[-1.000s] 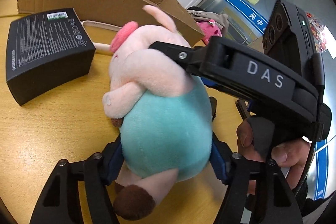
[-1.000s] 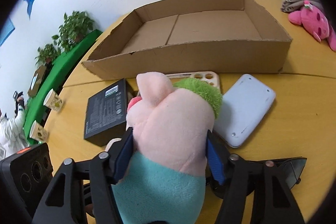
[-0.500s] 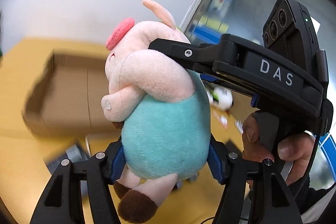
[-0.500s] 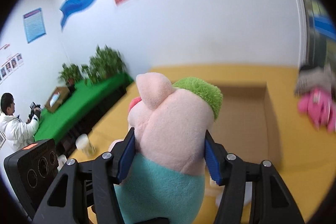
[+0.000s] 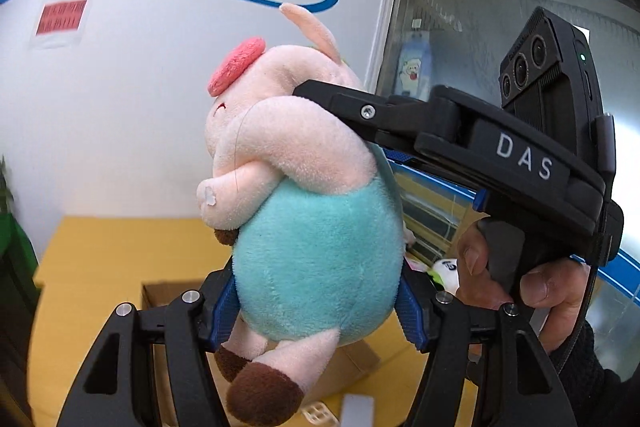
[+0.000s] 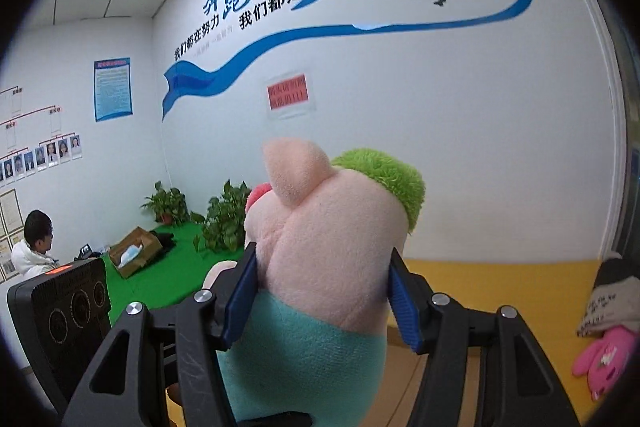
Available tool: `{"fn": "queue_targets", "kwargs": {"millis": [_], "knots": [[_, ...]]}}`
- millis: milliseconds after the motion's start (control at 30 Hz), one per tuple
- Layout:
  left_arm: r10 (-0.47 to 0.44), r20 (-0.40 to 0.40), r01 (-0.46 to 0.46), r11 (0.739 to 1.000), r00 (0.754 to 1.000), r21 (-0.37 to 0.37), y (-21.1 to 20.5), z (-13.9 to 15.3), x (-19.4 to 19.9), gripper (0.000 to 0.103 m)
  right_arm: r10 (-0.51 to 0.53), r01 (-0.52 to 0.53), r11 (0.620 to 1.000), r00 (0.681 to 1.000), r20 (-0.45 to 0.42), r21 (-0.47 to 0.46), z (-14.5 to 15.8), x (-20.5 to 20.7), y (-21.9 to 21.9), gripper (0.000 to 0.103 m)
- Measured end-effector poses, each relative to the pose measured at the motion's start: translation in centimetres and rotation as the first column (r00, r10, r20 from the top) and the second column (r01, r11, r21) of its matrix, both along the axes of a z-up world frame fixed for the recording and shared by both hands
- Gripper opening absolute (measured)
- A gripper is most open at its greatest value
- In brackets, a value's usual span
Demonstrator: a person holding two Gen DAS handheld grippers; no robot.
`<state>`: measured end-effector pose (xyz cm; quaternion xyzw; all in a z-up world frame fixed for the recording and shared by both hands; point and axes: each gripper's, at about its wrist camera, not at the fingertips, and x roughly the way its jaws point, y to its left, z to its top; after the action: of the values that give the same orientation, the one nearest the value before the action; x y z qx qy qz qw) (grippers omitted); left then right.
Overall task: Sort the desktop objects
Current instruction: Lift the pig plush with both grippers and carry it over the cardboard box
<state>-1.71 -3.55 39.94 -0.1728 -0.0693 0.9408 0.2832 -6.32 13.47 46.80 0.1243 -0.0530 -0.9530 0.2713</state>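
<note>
A plush pig [image 5: 316, 251] with a pink head, teal body and brown feet is held in the air by both grippers. My left gripper [image 5: 316, 303] is shut on its teal belly. My right gripper [image 6: 320, 299] is shut on its neck and head, where a green tuft [image 6: 384, 179] shows; its finger [image 5: 360, 111] crosses the pig's shoulder in the left wrist view. The cardboard box [image 5: 168, 291] lies below on the yellow table [image 5: 100, 267], mostly hidden by the pig.
A white flat object [image 5: 356, 409] and a holed pale tray [image 5: 316, 411] lie on the table below. A pink plush [image 6: 604, 355] and a grey cloth bundle [image 6: 616, 303] sit at the table's right. A white wall stands behind.
Both grippers have lifted the pig higher and tilted upward. The table, box and black carton have dropped low or out of view; the wall now fills both views.
</note>
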Motion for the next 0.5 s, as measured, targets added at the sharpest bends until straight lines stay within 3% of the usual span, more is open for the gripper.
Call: {"fn": "queue_targets", "kwargs": {"millis": [300, 400, 500], "knots": [[0.065, 0.011, -0.065, 0.998, 0.998, -0.022, -3.3, 3.6, -6.3, 0.069, 0.043, -0.042, 0.999, 0.999, 0.007, -0.034, 2.9, -8.2, -3.2, 0.058], [0.072, 0.048, -0.072, 0.997, 0.996, -0.014, -4.5, 2.6, -8.7, 0.069, 0.058, -0.056, 0.997, 0.998, 0.029, -0.053, 1.5, -11.2, -4.0, 0.059], [0.055, 0.131, -0.059, 0.998, 0.990, 0.024, -6.2, -0.9, -12.0, 0.069, 0.091, -0.088, 0.995, 0.994, 0.052, -0.056, -2.3, -14.4, -5.0, 0.059]]}}
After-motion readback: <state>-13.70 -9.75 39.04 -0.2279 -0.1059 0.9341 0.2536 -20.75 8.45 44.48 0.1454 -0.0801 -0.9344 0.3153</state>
